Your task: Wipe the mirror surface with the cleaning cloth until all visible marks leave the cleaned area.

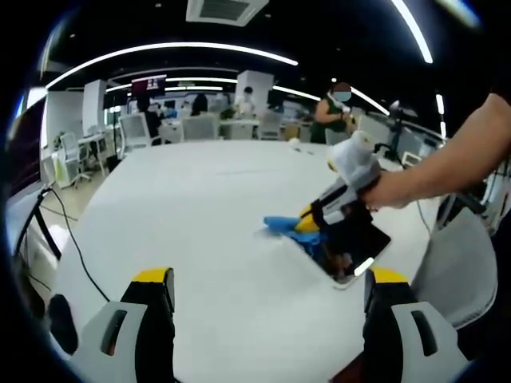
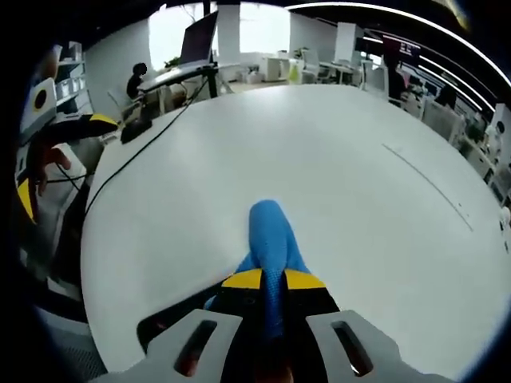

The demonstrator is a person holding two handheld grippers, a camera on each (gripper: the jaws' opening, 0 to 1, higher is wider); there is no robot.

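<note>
Clenched around the bright blue cleaning cloth point(image 2: 270, 239), the right gripper point(image 2: 271, 281) is pressing it onto the dark rectangular mirror point(image 1: 345, 254); the left gripper point(image 1: 267, 289) is hovering released above the round white table point(image 1: 192, 215).

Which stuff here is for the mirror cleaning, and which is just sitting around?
For the job:
- mirror, flat on the white table
- blue cleaning cloth, pinched in the right gripper
- left gripper, open, held back over the table

Just there:
- office chair by the table edge
- black cable trailing off the table
- desks and chairs far behind
</note>
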